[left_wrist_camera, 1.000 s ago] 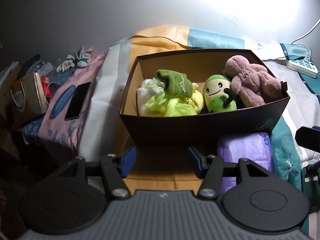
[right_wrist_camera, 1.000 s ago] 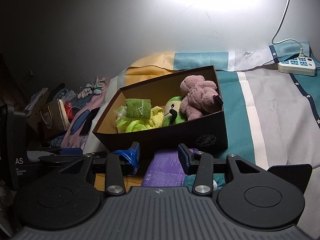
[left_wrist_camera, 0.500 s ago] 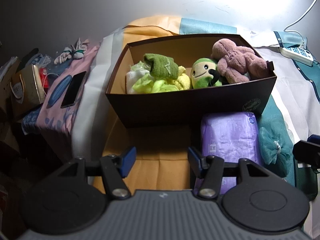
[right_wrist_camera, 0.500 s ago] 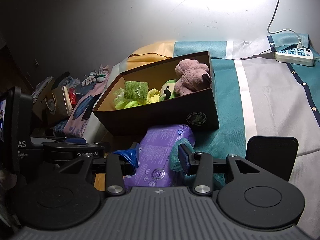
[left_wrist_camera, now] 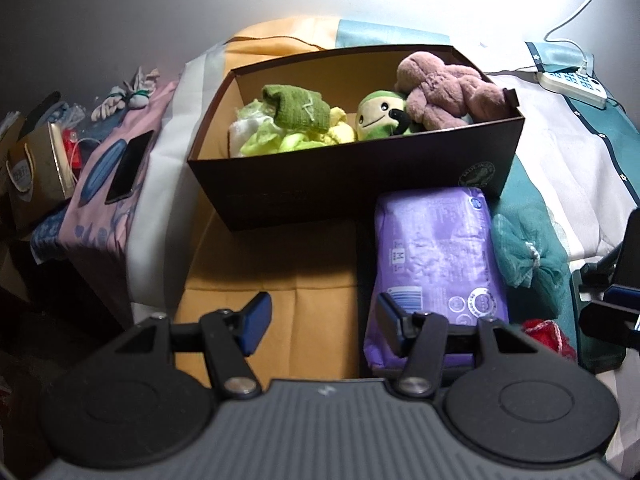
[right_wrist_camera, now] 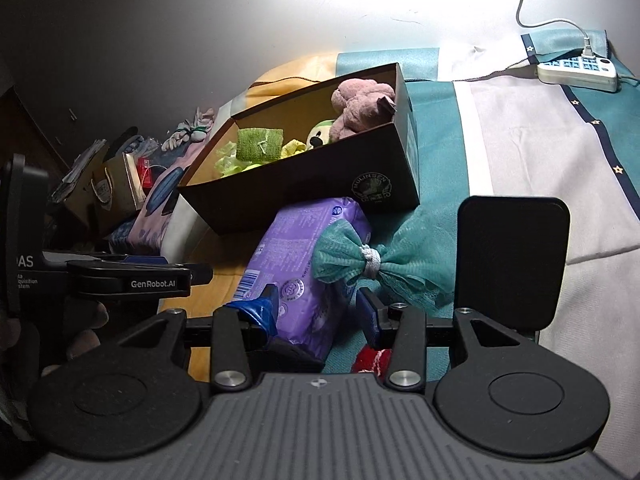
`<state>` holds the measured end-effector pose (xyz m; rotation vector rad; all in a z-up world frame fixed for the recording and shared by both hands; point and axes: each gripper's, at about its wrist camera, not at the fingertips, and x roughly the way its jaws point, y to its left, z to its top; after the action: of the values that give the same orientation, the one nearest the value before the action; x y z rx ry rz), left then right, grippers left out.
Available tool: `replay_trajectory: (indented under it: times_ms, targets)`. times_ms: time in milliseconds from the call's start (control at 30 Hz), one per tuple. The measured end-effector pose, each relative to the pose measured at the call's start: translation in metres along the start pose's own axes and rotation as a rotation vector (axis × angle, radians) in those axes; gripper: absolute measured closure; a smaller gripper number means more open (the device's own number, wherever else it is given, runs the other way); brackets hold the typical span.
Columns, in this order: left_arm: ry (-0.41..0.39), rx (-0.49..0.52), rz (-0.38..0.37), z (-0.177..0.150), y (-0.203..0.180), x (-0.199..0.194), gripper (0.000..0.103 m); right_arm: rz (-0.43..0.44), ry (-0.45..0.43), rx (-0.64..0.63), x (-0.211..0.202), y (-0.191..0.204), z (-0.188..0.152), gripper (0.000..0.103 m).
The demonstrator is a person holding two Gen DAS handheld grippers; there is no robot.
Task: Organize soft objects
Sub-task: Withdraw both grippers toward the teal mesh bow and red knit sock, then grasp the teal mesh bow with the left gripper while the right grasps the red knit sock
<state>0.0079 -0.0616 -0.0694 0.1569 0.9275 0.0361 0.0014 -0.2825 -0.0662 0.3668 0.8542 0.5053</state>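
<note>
A dark brown box (left_wrist_camera: 352, 184) (right_wrist_camera: 304, 188) on the bed holds a pink plush (left_wrist_camera: 444, 92), a green plush (left_wrist_camera: 378, 116), a green cloth roll (left_wrist_camera: 298, 106) and yellow-green rags (left_wrist_camera: 280, 142). In front of it lie a purple soft pack (left_wrist_camera: 436, 252) (right_wrist_camera: 304, 264), a teal mesh bow (right_wrist_camera: 372, 260) (left_wrist_camera: 520, 256) and a red knit item (left_wrist_camera: 548, 336) (right_wrist_camera: 372, 358). My left gripper (left_wrist_camera: 320, 316) is open and empty, left of the pack's near end. My right gripper (right_wrist_camera: 320, 304) is open, over the pack's near end.
A phone (left_wrist_camera: 128, 168) lies on pink fabric at the left, next to a paper bag (left_wrist_camera: 36, 176). A white power strip (right_wrist_camera: 576, 70) with its cable sits at the far right by the wall. A black phone mount (right_wrist_camera: 512, 264) stands on the right gripper.
Both grippers have pulled back from the box and lifted, so the purple pack, the teal bow and the red item have come fully into view. Both stay open.
</note>
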Motion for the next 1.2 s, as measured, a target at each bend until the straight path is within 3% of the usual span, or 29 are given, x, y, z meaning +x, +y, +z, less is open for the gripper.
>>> replay_trajectory:
  times_ms: [233, 467, 667, 1200]
  targets:
    - [-0.033, 0.07, -0.148, 0.0, -0.019, -0.006, 0.046, 0.009, 0.073, -0.006, 0.002, -0.016, -0.016, 0.076]
    - [-0.09, 0.277, -0.308, 0.003, -0.049, -0.012, 0.044, 0.0, 0.137, -0.016, 0.004, -0.027, -0.035, 0.076]
    - [-0.119, 0.476, -0.316, 0.008, -0.074, -0.007, 0.044, -0.012, 0.129, 0.001, 0.011, -0.032, -0.034, 0.076]
    - [-0.075, 0.751, -0.477, 0.034, -0.113, 0.019, 0.043, -0.023, 0.166, -0.122, 0.053, -0.032, -0.046, 0.076]
